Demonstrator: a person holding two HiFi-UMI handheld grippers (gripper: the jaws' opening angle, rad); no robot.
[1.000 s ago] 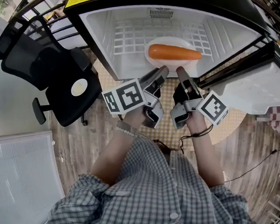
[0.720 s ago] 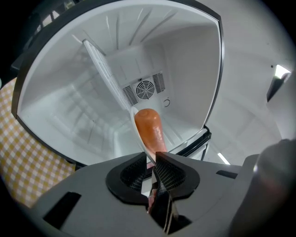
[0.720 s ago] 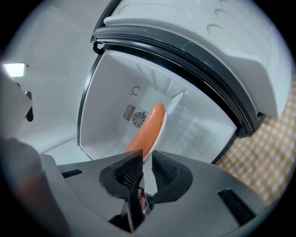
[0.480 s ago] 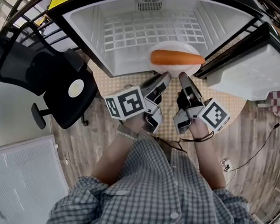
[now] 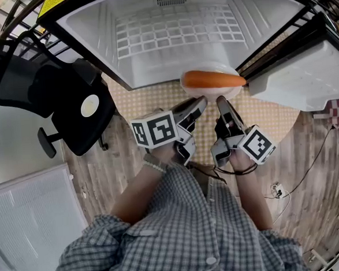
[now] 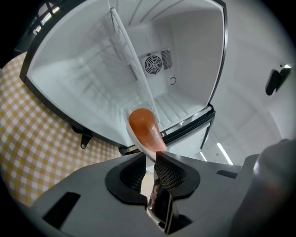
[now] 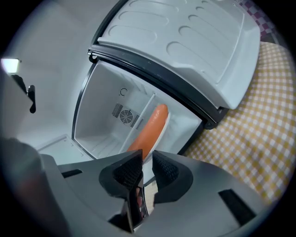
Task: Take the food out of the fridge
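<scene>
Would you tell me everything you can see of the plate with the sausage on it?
The plate is white, shallow and smooth; its material is unclear. It is held just outside the open fridge, over the checked mat. One orange sausage lies across it. The left gripper and right gripper each have its near rim between their jaws; the left jaws have just been opening slightly, with the rim between them.

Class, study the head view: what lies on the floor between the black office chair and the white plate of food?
Only yellow checked rug. The head view shows that stretch bare between the office chair and the plate.
</scene>
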